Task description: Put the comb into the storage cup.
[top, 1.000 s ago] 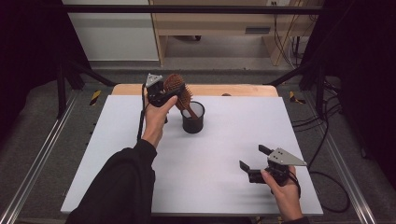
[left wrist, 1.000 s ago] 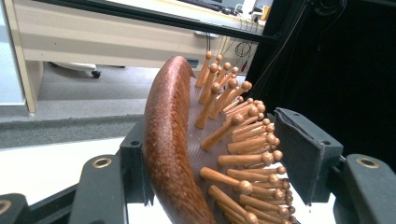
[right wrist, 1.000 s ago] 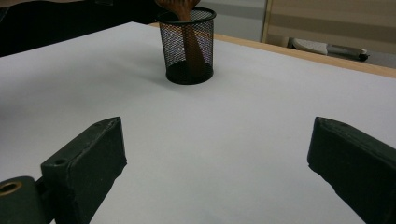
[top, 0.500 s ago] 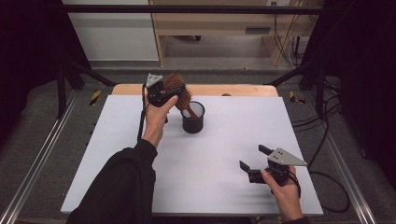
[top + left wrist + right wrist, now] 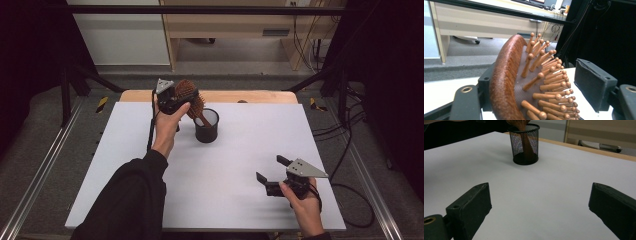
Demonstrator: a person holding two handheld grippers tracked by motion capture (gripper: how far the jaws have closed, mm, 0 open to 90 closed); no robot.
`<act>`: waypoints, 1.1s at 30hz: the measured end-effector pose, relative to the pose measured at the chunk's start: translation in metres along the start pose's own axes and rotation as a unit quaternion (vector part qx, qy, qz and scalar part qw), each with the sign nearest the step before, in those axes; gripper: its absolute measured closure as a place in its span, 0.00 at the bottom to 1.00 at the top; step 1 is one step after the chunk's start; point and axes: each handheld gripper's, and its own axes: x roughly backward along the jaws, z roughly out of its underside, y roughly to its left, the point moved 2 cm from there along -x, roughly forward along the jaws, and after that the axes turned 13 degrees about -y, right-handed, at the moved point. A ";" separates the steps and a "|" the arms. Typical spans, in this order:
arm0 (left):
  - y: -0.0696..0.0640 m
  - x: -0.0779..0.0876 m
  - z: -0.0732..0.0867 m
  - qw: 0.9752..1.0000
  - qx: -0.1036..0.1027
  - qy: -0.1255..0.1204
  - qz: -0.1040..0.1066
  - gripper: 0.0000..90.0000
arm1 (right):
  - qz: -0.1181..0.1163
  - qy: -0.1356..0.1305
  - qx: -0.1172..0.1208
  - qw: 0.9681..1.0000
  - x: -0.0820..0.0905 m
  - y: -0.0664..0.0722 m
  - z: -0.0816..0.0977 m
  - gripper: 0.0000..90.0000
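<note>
A brown wooden hairbrush (image 5: 196, 105) stands tilted with its handle in a black mesh cup (image 5: 206, 127) at the far middle of the white table. My left gripper (image 5: 186, 98) is around the brush head, and its jaws have just been opening. In the left gripper view the hairbrush head (image 5: 506, 82) lies between the jaws of the left gripper (image 5: 539, 75): its back is against the left one, and a gap separates the bristles from the right pad. My right gripper (image 5: 271, 168) stands open over the near right of the table, facing the mesh cup (image 5: 525, 145).
The white table top (image 5: 240, 165) has a wooden strip along its far edge. Metal rails run along both sides of it. A black frame bar crosses overhead at the back. The left forearm in a dark sleeve reaches over the near left part.
</note>
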 end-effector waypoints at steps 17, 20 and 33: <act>0.000 0.000 0.000 1.000 -0.002 -0.003 -0.004 0.23 | -0.001 0.000 0.000 1.000 0.000 0.000 0.000 0.05; 0.000 0.000 0.000 1.000 -0.001 -0.003 -0.005 0.23 | -0.001 0.001 0.000 1.000 0.000 0.000 0.000 0.05; 0.004 0.004 0.003 1.000 0.009 -0.003 -0.014 0.15 | -0.002 0.001 0.000 1.000 0.000 0.000 0.000 0.05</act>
